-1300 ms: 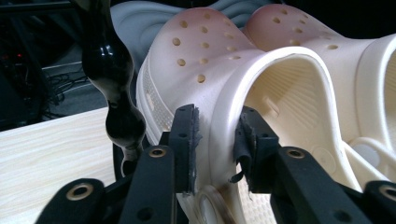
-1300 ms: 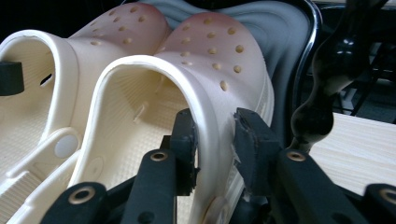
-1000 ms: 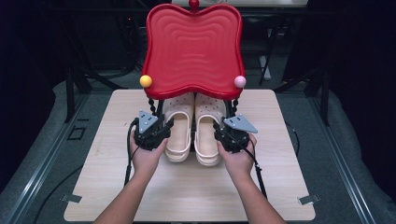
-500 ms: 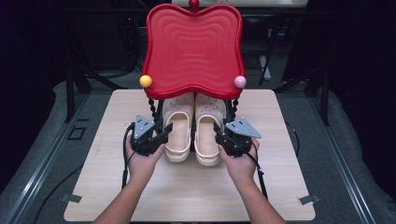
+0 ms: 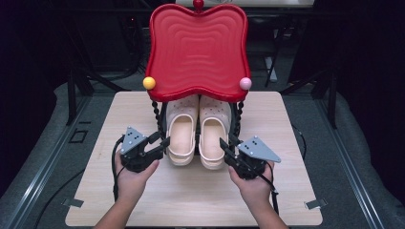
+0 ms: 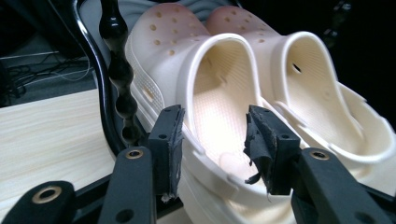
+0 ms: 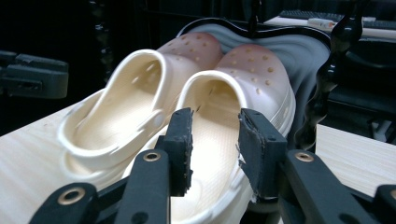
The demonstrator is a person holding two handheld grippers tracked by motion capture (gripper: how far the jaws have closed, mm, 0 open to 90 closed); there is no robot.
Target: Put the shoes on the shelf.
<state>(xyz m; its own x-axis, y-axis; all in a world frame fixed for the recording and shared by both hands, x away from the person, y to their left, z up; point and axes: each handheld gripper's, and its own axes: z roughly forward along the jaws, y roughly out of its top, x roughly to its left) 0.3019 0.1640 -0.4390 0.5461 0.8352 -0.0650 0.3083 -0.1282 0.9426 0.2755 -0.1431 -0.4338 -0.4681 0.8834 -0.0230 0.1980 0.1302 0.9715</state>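
Note:
Two cream clogs stand side by side on the wooden table, toes under a red wavy shelf [image 5: 197,47]: the left clog [image 5: 181,136] [image 6: 219,93] and the right clog [image 5: 212,140] [image 7: 219,116]. My left gripper [image 5: 162,141] [image 6: 215,149] sits at the left clog's heel on its outer side. Its jaws have just been opening and stand apart, and the pads press on nothing. My right gripper [image 5: 224,145] [image 7: 215,149] faces the right clog's heel. Its jaws have just been closing a little but remain apart, gripping nothing.
The red shelf rests on black beaded posts [image 5: 156,112] [image 6: 119,84] [image 7: 327,79] close beside the clogs. A yellow ball [image 5: 149,82] and a pink ball [image 5: 245,83] mark its front corners. Bare table [image 5: 191,200] lies between my hands. Dark floor surrounds the table.
Both hands have drawn back from the clogs' sides toward the near edge of the table. The clogs stay in place under the shelf.

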